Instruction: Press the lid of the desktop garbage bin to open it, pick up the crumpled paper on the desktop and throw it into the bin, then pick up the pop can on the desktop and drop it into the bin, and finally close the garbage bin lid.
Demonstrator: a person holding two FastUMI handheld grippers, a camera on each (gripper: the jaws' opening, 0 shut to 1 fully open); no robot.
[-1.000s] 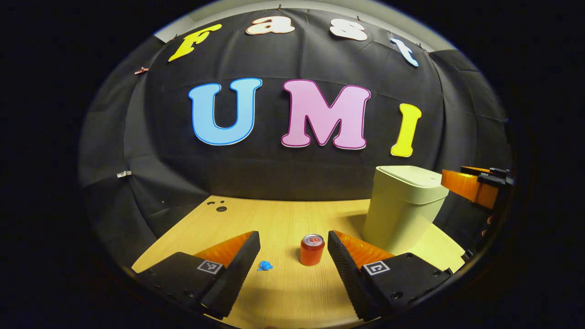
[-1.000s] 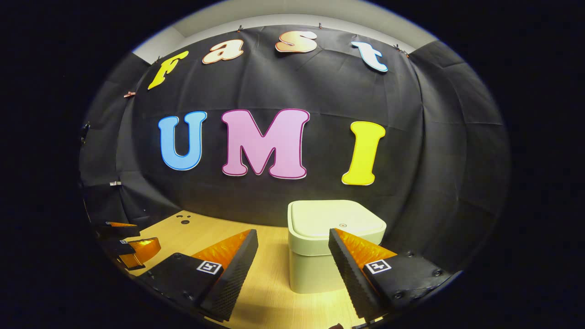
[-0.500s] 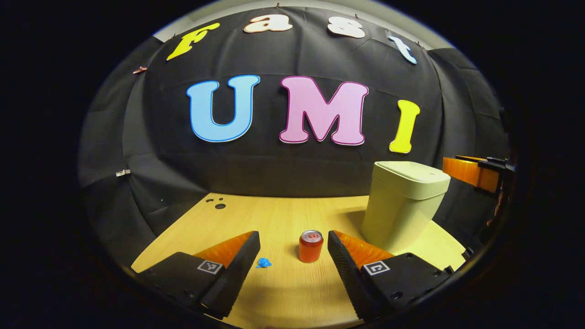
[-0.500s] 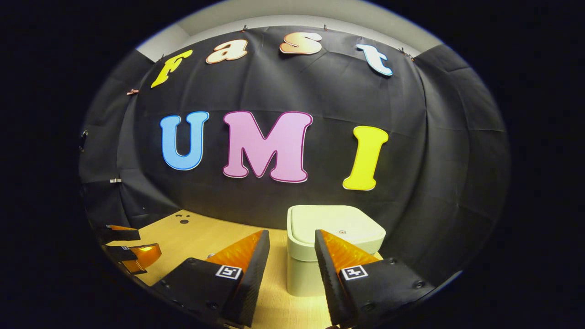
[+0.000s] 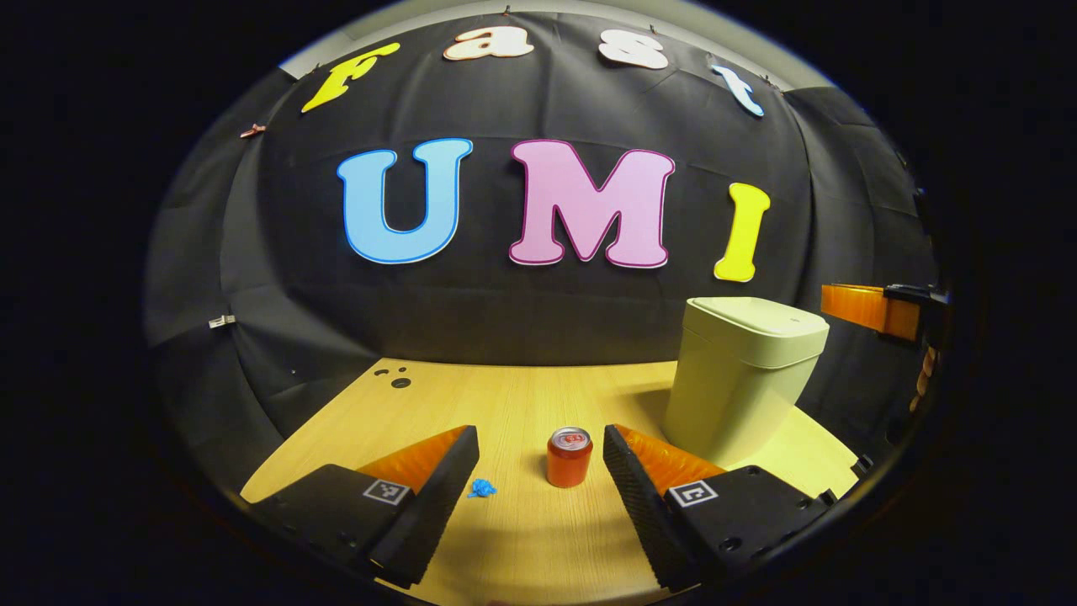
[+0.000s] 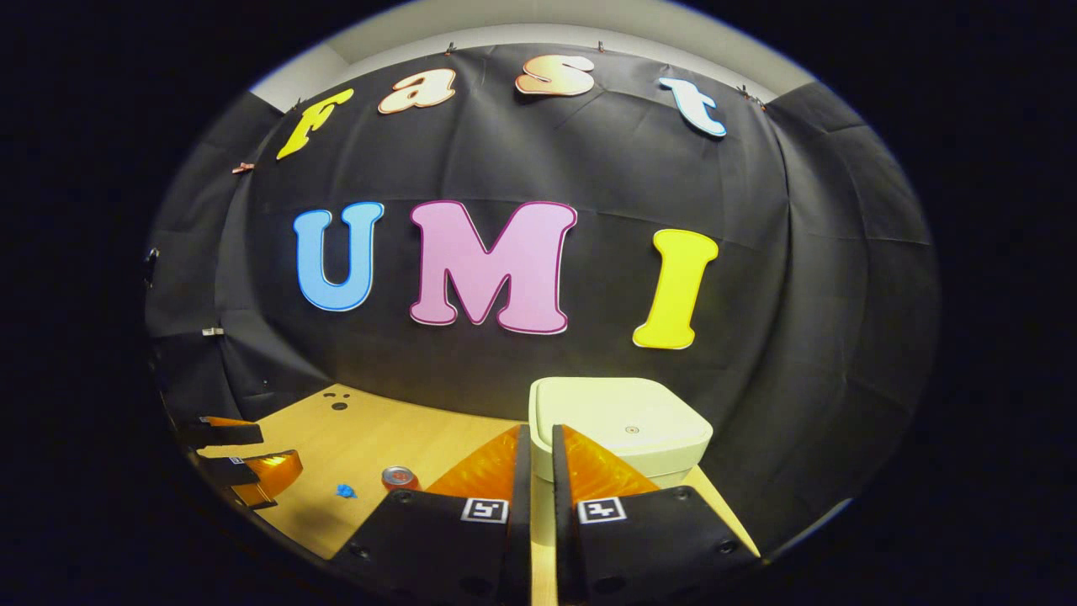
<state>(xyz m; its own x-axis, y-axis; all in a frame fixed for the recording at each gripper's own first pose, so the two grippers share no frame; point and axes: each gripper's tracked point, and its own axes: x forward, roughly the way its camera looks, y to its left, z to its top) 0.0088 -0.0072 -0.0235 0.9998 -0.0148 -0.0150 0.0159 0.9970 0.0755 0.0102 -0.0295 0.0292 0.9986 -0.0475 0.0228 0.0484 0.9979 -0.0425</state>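
Bin [image 6: 623,429] lid lies just beyond the nearly closed, empty right hand-held gripper [image 6: 536,446]; left hand-held gripper [image 5: 538,471] gapes, empty.

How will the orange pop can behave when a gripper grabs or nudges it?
The orange metal pop can stands upright on the wooden desktop, so it probably tips if nudged high and rolls once down. Its smooth, rounded wall may slip between flat fingers. It looks small, so it is likely light, and it may dent under a hard squeeze.
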